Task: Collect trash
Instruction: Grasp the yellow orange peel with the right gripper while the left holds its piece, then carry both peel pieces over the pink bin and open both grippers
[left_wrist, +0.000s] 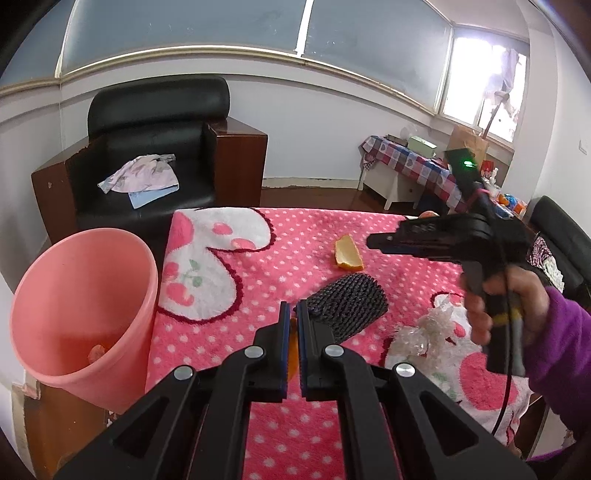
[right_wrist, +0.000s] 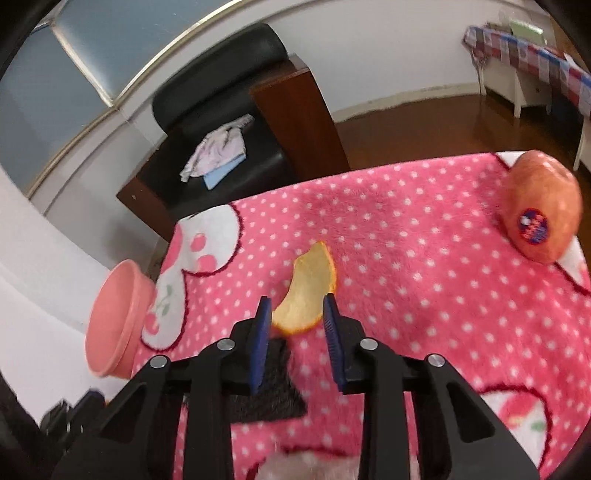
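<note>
at the bottom centre of the left wrist view, the left gripper (left_wrist: 291, 345) is clenched on a piece of orange peel (left_wrist: 293, 354) just above the pink blanket (left_wrist: 295, 251). the pink bin (left_wrist: 79, 317) stands at the left edge of that frame, beside the table, so the step in hand looks like carrying this scrap over to drop it. the black mesh (left_wrist: 349, 308) and crumpled plastic (left_wrist: 424, 332) lie just beyond. in the right wrist view, the right gripper (right_wrist: 297, 317) hangs released around a second peel (right_wrist: 306, 291) at frame centre; the next move calls for lowering and closing on it. an apple (right_wrist: 541, 210) sits far at the upper right.
</note>
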